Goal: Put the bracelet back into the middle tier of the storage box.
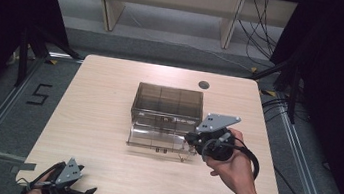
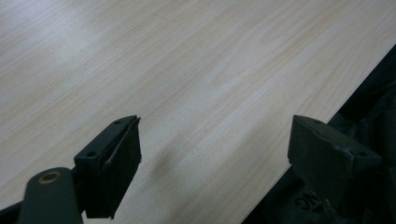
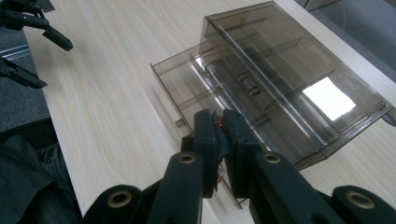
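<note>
1. Smoked plastic drawer box point(image 1: 168, 101): stood mid-bench point(image 1: 91, 116), its drawer point(image 1: 157, 139) pulled out.
2. Right gripper point(image 3: 222, 140): fingers shut on something small at the drawer's front edge; the gripper view showed an orange glint.
3. Left gripper point(image 2: 215, 158): fingers wide, empty, at the near bench corner.

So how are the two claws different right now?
The left claw has its jaws wide apart over bare table, near the front edge; the right claw is shut on something small at the clear box's pulled-out drawer. Both are black and hand-held.
</note>
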`<action>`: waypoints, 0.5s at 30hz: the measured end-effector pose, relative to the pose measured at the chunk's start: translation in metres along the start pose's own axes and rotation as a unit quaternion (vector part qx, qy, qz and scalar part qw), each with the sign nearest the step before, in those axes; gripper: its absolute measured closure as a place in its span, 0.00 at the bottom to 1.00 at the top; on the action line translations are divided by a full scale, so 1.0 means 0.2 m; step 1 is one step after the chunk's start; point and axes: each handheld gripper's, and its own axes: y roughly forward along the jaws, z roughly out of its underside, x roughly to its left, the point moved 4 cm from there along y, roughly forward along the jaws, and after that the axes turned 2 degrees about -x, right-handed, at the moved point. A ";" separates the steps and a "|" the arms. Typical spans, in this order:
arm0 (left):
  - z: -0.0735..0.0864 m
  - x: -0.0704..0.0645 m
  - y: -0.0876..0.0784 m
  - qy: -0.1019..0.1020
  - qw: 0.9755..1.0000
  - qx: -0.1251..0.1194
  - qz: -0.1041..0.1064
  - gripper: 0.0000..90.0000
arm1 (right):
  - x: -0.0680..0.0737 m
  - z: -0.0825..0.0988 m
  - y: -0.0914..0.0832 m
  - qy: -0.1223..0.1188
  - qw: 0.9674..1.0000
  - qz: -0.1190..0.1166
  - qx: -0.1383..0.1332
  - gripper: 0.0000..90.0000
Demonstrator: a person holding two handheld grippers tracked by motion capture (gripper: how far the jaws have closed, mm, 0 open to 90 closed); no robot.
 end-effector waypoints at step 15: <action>0.00 0.00 0.00 0.000 1.000 0.002 0.006 0.19 | -0.07 -0.08 0.01 0.008 1.000 0.003 0.006 0.94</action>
